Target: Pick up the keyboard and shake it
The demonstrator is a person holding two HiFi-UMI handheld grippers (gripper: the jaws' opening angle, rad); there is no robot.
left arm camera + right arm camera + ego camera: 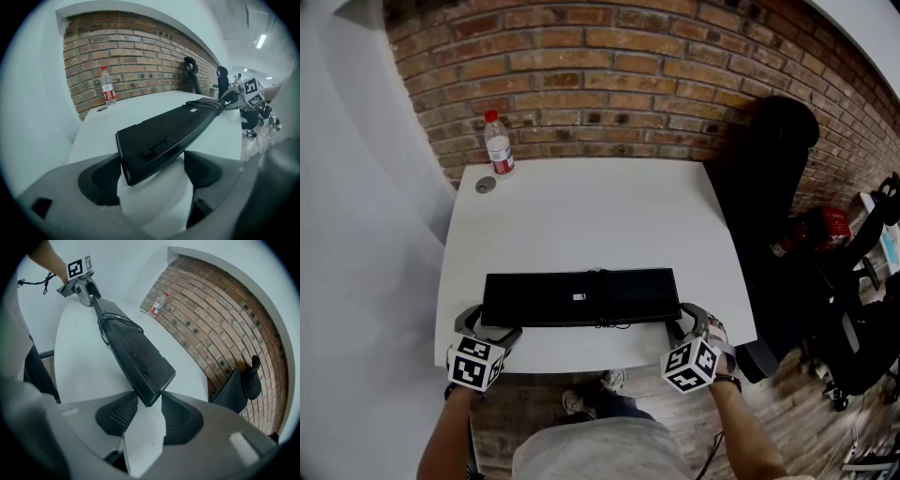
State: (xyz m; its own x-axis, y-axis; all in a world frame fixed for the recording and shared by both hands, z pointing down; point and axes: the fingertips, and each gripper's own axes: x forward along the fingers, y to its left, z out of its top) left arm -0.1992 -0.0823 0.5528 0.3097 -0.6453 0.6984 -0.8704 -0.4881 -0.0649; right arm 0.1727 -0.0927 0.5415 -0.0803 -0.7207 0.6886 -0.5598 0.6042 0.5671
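A black keyboard lies underside up on the white table, close to the front edge, with its cable wound round its middle. My left gripper is at its left end. In the left gripper view the keyboard reaches between the wide jaws of my left gripper; the right pad stands clear of it. My right gripper is at the right end. In the right gripper view the keyboard's tip sits between the pads of my right gripper, which stand close on either side.
A water bottle with a red label stands at the table's far left corner, a small grey disc beside it. A brick wall runs behind. A black chair stands to the right of the table.
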